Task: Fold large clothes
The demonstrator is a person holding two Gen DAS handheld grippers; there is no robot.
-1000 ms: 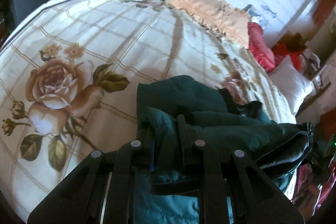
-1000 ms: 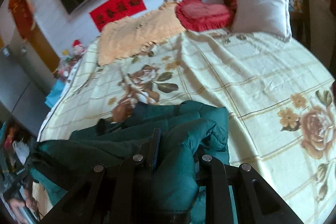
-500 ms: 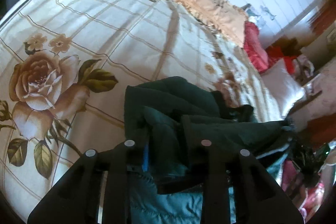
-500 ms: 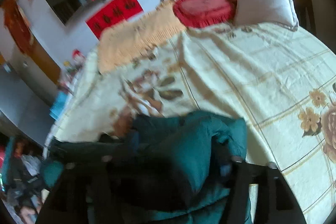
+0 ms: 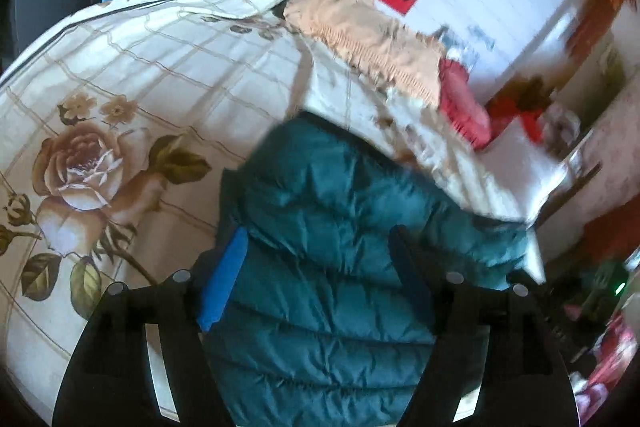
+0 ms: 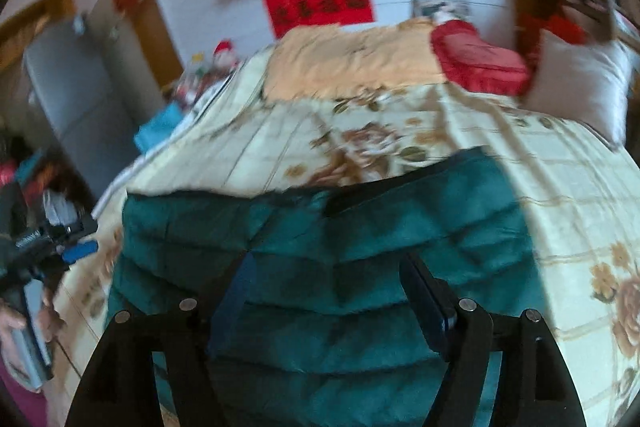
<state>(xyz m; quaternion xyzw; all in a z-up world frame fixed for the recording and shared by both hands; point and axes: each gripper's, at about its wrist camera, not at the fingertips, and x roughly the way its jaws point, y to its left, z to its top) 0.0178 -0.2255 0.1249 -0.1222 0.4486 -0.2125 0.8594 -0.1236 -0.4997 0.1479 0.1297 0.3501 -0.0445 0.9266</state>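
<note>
Floral bedspread (image 5: 168, 75), green jacket (image 5: 332, 267), white pillow (image 6: 580, 87) only in right view

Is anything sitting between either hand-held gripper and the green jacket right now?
Nothing visible does. The green jacket lies spread on the floral bedspread, directly between the open fingers of the left hand-held gripper, and the same under the right hand-held gripper. The pillows sit farther up the bed, apart from the jacket.

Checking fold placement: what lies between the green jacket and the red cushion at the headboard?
Right wrist view: bare floral bedspread runs from the green jacket to the red cushion. The peach blanket lies beside the cushion, left of that line.
</note>
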